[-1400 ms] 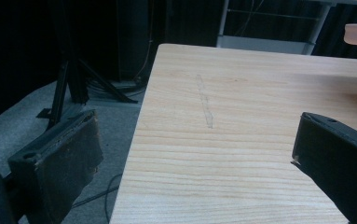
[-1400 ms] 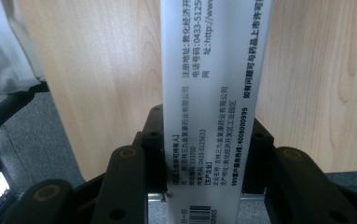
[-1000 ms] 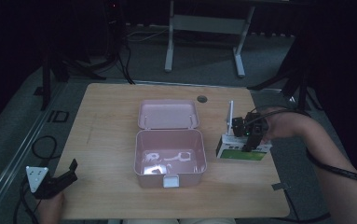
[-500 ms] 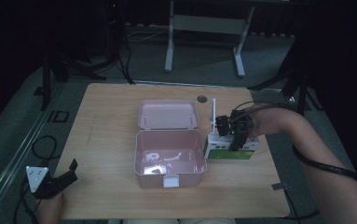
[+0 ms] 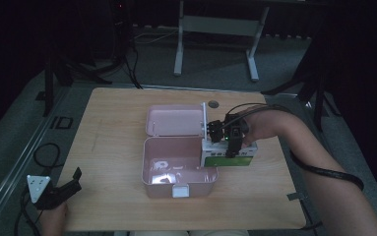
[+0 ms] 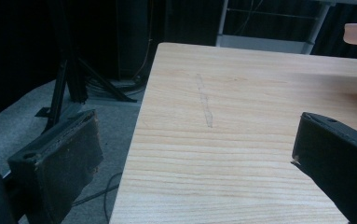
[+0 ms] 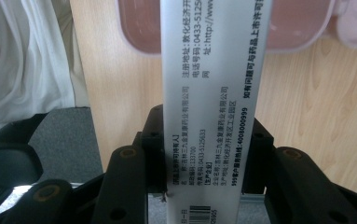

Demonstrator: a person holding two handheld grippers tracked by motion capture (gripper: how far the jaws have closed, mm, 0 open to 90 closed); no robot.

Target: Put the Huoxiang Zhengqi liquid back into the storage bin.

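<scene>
High view: one pink lunchbox [image 5: 178, 167] mid-table, open; right gripper [image 5: 224, 135] fingers clamp one white-green carton [image 5: 228, 152] touching it; left gripper [image 5: 58, 189] fingers wide, near-left corner.

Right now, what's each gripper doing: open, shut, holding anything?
Left gripper: open, holding nothing, at the table's near left corner.
Right gripper: shut on the box, beside the pink case.

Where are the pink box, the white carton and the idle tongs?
pink box [image 5: 149, 169], high view, left wall of its open base.
white carton [image 7: 213, 93], right gripper view, its printed side.
left tongs [image 5: 70, 183], high view, between the black tips.
</scene>
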